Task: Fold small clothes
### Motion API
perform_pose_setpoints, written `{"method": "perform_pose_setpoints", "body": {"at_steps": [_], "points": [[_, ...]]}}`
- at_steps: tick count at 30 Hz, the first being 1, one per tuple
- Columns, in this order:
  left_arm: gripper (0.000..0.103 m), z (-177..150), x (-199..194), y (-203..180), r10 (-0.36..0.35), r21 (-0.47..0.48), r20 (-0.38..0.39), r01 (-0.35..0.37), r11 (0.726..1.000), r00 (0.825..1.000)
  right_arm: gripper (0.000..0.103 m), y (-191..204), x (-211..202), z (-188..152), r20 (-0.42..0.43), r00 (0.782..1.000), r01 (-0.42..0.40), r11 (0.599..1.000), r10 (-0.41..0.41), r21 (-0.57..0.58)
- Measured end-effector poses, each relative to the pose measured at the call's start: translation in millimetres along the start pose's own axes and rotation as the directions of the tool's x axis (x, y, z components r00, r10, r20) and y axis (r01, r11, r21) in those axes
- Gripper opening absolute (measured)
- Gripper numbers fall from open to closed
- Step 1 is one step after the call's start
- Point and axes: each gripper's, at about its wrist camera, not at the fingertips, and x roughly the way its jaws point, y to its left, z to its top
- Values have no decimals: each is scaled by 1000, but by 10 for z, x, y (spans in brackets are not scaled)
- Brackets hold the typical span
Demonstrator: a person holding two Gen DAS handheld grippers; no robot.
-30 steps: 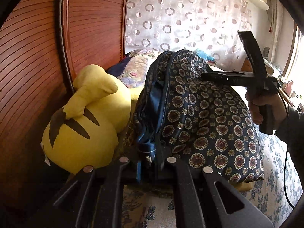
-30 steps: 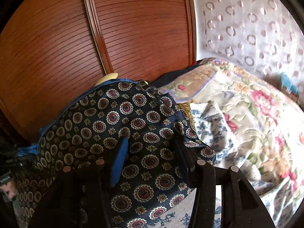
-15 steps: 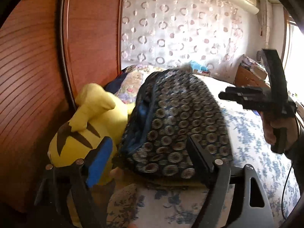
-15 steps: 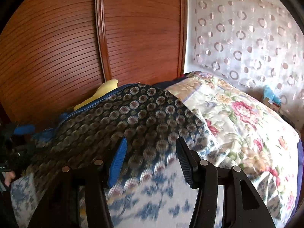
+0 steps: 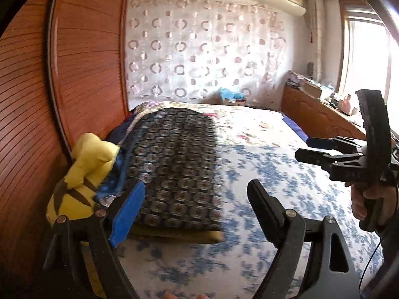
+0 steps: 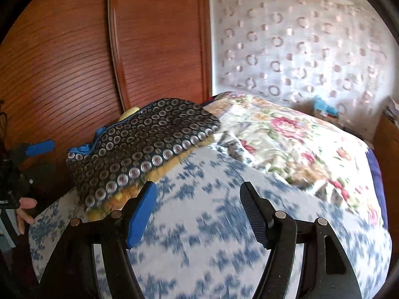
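Left wrist view first: the patterned garment (image 5: 174,164) lies folded flat on the bed (image 5: 261,199), stacked on a yellowish layer, with the yellow plush toy (image 5: 82,174) hard against its left edge by the wooden wardrobe (image 5: 30,99). The left gripper (image 5: 197,206) hangs just short of the garment's near edge, and its jaws, which have just been opening, stand spread with nothing between them. The garment's long axis runs away from this camera, up the bed toward the curtain (image 5: 199,49). Over in the right wrist view, the same garment (image 6: 139,149) sits up and to the left of the right gripper (image 6: 197,206), whose jaws have likewise been parting and hold only air above the blue-flowered sheet. So the left hand looks the nearer one; the right gripper (image 5: 331,154) floats well off to the garment's right. Any further fold would likely start from the left side.
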Motion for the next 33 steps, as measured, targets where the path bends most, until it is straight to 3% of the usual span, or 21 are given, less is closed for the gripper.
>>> {"method": "perform_pose_setpoints", "body": {"at_steps": [11,24,33], "points": [[85,-113,-119,-659,-87,62,-3,87,994,996,81,-26,-955,-561,68,989,123,985,-132,121],[85,205,-487,-1066,-102,97,87,93,991,991,81,144,-1927,-893,170,934,263,929,-313,260],[85,359,-694,-1186,-98,92,130,86,992,987,81,359,-2058,-930,223,901,310,911,-373,273]]}}
